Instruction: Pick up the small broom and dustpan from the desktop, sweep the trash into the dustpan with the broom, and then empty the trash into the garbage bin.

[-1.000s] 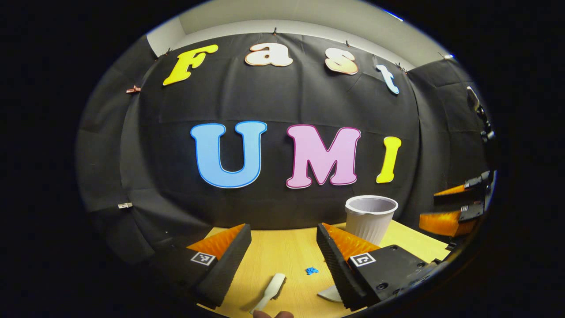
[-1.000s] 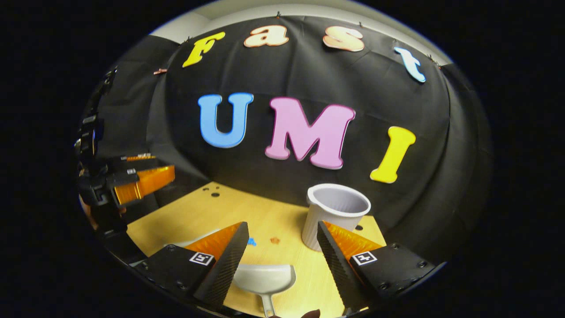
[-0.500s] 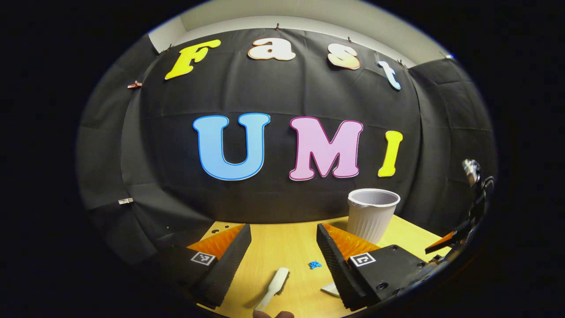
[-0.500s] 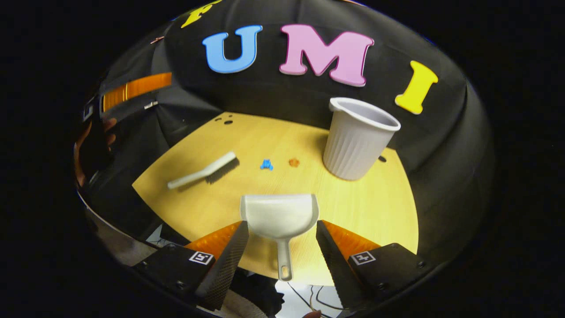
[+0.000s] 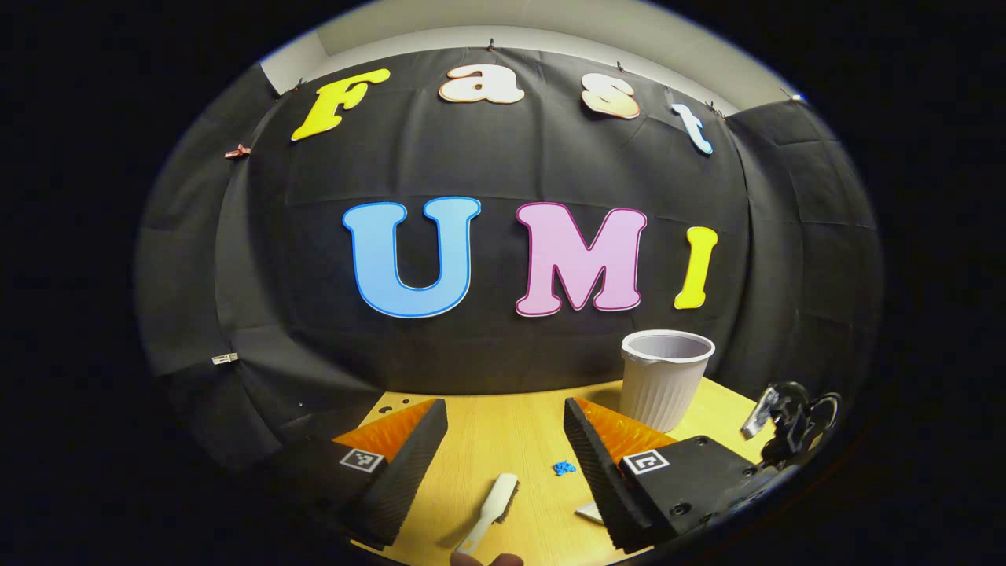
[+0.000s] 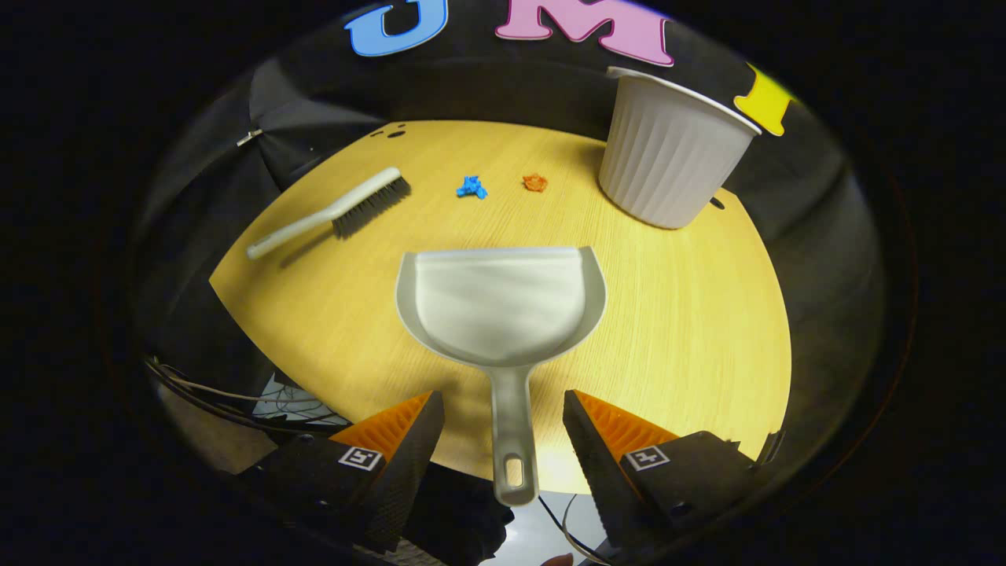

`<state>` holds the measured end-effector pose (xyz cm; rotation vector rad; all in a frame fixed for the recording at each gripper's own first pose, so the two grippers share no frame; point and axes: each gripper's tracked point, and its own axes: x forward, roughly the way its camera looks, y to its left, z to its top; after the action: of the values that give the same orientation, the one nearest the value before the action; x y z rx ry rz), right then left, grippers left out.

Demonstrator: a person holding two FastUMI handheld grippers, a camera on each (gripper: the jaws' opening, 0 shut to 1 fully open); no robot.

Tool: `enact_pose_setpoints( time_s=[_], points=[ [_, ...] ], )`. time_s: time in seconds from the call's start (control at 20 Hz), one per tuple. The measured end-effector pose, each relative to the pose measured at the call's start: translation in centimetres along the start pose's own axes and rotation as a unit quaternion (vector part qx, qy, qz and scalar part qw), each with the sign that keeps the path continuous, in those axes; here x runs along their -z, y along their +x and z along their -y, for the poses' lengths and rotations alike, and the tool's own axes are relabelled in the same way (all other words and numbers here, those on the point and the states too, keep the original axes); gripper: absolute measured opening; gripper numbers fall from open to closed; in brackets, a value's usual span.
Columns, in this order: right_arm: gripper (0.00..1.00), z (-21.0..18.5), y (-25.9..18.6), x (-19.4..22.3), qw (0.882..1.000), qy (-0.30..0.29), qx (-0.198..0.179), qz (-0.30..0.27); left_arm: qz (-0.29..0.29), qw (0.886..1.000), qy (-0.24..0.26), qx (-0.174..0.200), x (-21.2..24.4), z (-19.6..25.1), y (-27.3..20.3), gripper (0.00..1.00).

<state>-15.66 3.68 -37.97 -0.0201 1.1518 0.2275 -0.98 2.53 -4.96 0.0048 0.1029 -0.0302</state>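
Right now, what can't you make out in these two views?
- Dustpan in the left gripper view: mostly hidden behind the left hand-held gripper, just a corner shows.
- Small broom handle end, left gripper view: cut off by the bottom edge.
- Garbage bin interior: hidden by its own wall in both views.
- Blue scrap and orange scrap: too small to identify.

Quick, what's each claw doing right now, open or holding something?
Left claw: open, holding nothing; broom lies on the table below it.
Right claw: open, either side of the dustpan handle, not gripping it.
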Motion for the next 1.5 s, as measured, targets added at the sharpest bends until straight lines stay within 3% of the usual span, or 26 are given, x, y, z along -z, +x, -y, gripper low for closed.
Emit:
enact_pose_setpoints(
  time_s=[0.3,0.65,0.85,0.9,0.95,1.05,1.35,1.4,1.5],
  points=[
    [0.93,-0.4,4.3,0.8,0.999,0.023,-0.012,-0.038,-0.005,1.000,0.007,-0.005,0.2,-0.3,0.1,0.95],
    [0.88,-0.5,6.6,1.1,0.997,0.005,-0.016,-0.079,-0.010,1.000,0.003,-0.001,0.8,-0.1,0.4,0.95],
    [0.73,-0.3,6.8,0.7,0.996,0.003,-0.016,-0.086,-0.012,1.000,0.003,0.000,0.9,0.1,0.6,0.95],
    [0.51,-0.2,7.1,0.8,0.996,0.007,-0.016,-0.088,-0.013,1.000,0.003,-0.001,0.9,0.1,0.8,0.95],
    [0.42,-0.1,7.0,0.4,0.996,0.014,-0.013,-0.087,-0.014,1.000,0.003,-0.002,1.0,0.0,0.9,0.95],
    [0.39,-0.1,7.1,0.4,0.996,0.016,-0.013,-0.083,-0.015,1.000,0.001,-0.006,1.2,0.0,1.1,0.95],
    [0.34,0.1,6.6,0.3,0.997,-0.013,-0.018,-0.071,-0.026,1.000,0.004,-0.015,1.7,0.0,1.8,0.95],
    [0.39,0.3,6.1,0.0,0.997,-0.022,-0.019,-0.064,-0.028,0.999,0.005,-0.017,1.7,0.0,2.0,0.95],
    [0.39,0.6,4.6,-0.4,0.997,-0.039,-0.027,-0.058,-0.034,0.999,0.001,-0.019,2.3,-0.1,2.4,0.95]
  ],
)
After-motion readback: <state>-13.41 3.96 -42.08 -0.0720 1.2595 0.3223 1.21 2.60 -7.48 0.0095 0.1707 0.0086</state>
